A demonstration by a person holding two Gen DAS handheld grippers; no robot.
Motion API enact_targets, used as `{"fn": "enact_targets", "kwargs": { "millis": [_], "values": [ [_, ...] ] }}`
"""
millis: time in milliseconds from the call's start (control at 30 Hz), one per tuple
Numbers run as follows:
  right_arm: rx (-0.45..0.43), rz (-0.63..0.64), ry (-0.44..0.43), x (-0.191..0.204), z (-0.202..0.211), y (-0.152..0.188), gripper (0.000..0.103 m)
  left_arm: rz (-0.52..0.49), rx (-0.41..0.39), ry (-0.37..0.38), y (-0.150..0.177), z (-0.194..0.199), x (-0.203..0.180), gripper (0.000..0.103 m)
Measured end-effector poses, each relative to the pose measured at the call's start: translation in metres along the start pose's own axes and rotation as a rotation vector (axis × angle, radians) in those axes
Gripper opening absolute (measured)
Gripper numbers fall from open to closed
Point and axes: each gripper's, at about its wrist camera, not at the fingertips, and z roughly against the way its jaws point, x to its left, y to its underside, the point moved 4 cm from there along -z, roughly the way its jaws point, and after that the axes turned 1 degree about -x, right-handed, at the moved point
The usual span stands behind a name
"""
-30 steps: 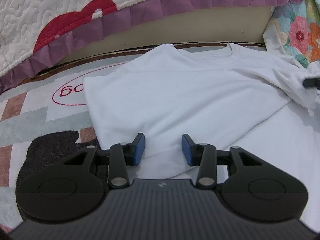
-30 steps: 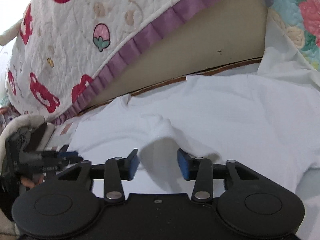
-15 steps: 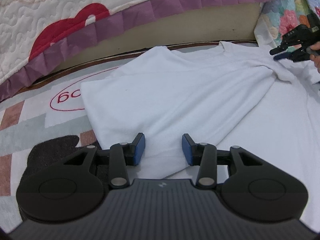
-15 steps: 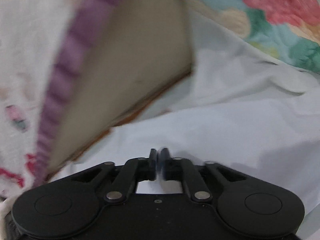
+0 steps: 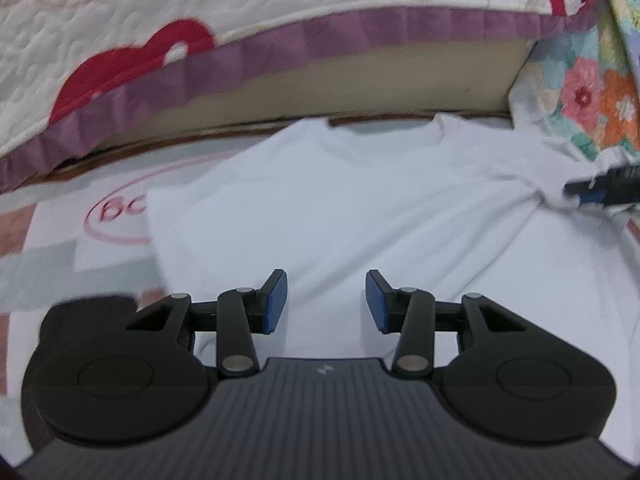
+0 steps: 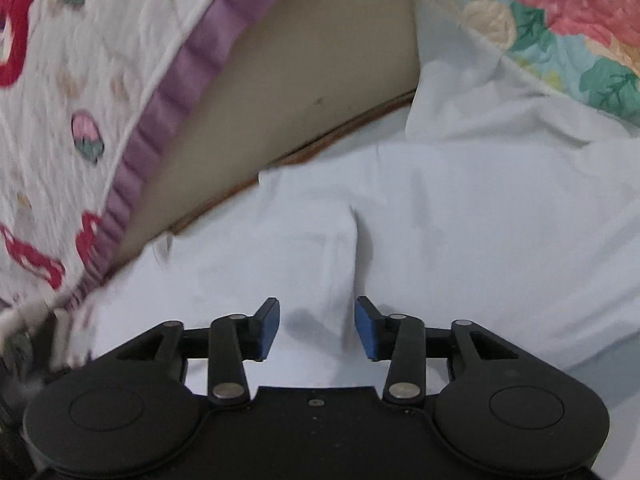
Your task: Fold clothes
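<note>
**Shirt flat, sleeve ridge ahead of right gripper**

The shirt (image 5: 340,208) lies spread on the mat (image 5: 48,248), collar toward the bed (image 5: 360,80), its long axis running away from both grippers. The left gripper (image 5: 326,300) hovers over the hem, jaws part open, holding nothing. The right gripper (image 6: 316,324) is opening over a raised fold (image 6: 352,248) at the sleeve side, pads clear of cloth. The right is nearer that fold. The far sleeve end is cut off, and blur hides the fold's edges

Left claw (image 5: 326,300) agape (right claw (image 6: 317,329) opening)
</note>
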Motion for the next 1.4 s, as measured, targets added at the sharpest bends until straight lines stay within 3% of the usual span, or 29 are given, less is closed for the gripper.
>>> {"fn": "enact_targets", "kwargs": {
  "millis": [167, 233, 267, 367, 467, 500, 533, 633, 767, 833, 933, 967, 1033, 1067, 1100, 1200, 1267, 1333, 1400],
  "values": [
    [-0.065, 0.076, -0.006, 0.001, -0.008, 0.009, 0.050, -0.033, -0.011, 0.057, -0.029, -0.014, -0.028, 0.043],
    [-0.102, 0.061, -0.070, 0.002, -0.007, 0.003, 0.035, -0.052, -0.012, 0.070, -0.039, -0.024, -0.040, 0.044],
    [-0.119, 0.048, -0.105, 0.006, -0.008, -0.003, 0.007, -0.061, -0.012, 0.077, -0.044, -0.029, -0.045, 0.044],
    [-0.182, 0.038, -0.188, 0.017, 0.007, -0.016, 0.007, -0.055, -0.016, 0.117, -0.057, -0.038, -0.058, 0.044],
    [-0.265, -0.052, -0.284, 0.036, 0.053, -0.024, 0.007, -0.010, -0.046, 0.220, -0.071, -0.034, -0.064, 0.044],
    [-0.281, -0.058, -0.292, 0.042, 0.066, -0.027, 0.007, -0.004, -0.049, 0.245, -0.075, -0.036, -0.066, 0.044],
    [-0.268, 0.007, -0.241, 0.050, 0.072, -0.029, 0.006, 0.002, -0.051, 0.269, -0.078, -0.037, -0.068, 0.044],
    [-0.178, 0.155, -0.070, 0.055, 0.070, -0.041, 0.007, -0.020, -0.020, 0.275, -0.080, -0.057, -0.074, 0.045],
    [-0.070, 0.132, 0.067, 0.008, 0.021, -0.050, 0.010, -0.047, 0.044, 0.241, -0.071, -0.086, -0.075, 0.045],
    [-0.066, 0.094, 0.127, -0.016, 0.003, -0.050, 0.010, -0.057, 0.062, 0.236, -0.066, -0.089, -0.074, 0.045],
    [-0.150, -0.012, 0.213, -0.037, 0.010, -0.044, 0.012, -0.099, 0.073, 0.256, -0.058, -0.082, -0.078, 0.045],
    [-0.184, -0.084, 0.199, -0.040, 0.019, -0.039, 0.013, -0.128, 0.074, 0.267, -0.054, -0.079, -0.081, 0.047],
    [-0.248, -0.197, 0.132, -0.040, 0.040, -0.021, 0.033, -0.197, 0.084, 0.277, -0.048, -0.074, -0.090, 0.050],
    [-0.264, -0.235, 0.108, -0.039, 0.048, -0.011, 0.051, -0.232, 0.084, 0.270, -0.045, -0.072, -0.096, 0.050],
    [-0.254, -0.257, 0.098, -0.037, 0.051, 0.000, 0.054, -0.267, 0.083, 0.264, -0.042, -0.071, -0.102, 0.050],
    [-0.173, -0.296, 0.071, -0.032, 0.053, 0.029, 0.054, -0.306, 0.052, 0.186, -0.041, -0.065, -0.119, 0.050],
    [-0.136, -0.314, 0.044, -0.032, 0.052, 0.043, 0.053, -0.266, 0.022, 0.195, -0.052, -0.057, -0.135, 0.050],
    [-0.159, -0.272, 0.080, -0.029, 0.061, 0.046, 0.053, -0.224, -0.008, 0.206, -0.063, -0.048, -0.151, 0.050],
    [-0.189, -0.256, 0.115, -0.033, 0.067, 0.046, 0.053, -0.134, 0.002, 0.294, -0.071, -0.045, -0.168, 0.050]
  ]
}}
